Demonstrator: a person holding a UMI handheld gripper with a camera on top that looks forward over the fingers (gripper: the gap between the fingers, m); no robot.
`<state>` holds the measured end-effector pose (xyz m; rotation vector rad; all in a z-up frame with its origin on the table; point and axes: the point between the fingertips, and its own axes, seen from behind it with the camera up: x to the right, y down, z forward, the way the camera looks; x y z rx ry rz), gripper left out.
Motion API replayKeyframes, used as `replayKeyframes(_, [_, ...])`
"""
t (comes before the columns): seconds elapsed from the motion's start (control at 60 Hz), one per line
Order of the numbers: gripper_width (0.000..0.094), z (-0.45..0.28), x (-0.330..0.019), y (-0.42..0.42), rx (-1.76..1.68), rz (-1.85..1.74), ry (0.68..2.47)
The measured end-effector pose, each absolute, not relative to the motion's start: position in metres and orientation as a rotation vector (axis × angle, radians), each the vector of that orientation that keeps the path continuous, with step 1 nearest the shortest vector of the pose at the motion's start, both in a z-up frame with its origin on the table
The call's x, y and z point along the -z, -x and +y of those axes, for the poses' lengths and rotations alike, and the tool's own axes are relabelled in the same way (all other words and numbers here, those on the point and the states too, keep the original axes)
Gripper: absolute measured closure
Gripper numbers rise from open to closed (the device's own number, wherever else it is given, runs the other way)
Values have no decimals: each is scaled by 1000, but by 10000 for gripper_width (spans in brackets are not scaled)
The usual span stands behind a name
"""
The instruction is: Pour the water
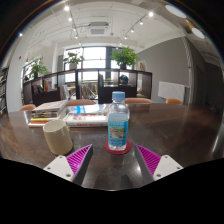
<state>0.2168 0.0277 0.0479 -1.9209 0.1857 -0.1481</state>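
A clear plastic water bottle (118, 122) stands upright just ahead of the gripper (115, 158), at twelve o'clock from the gap between its fingers. It is a ribbed cylinder with a blue cap and a pale blue label; the writing on the label is too small to read. The bottle rests on a small round red coaster (119, 148). The fingers are spread apart, touching nothing, their magenta pads (80, 157) ridged and wedge-shaped.

At ten o'clock from the gripper a pale, smooth cup (57, 136) sits near the bottle. Everything stands on a dark, glossy wooden table (170, 128) that reflects the light. Farther back, at eleven o'clock, lie stacked books (52, 106) and papers. Beyond the table are chairs, large windows (95, 58), potted plants (125, 56) and ceiling spotlights.
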Motion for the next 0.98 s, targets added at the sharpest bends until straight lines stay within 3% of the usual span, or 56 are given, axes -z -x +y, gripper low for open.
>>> replayKeyframes(0.5, [69,-82,-135,-75,49,117,1830])
replayKeyframes(0.983, [75,-120,-161,19,-18,-14,1783])
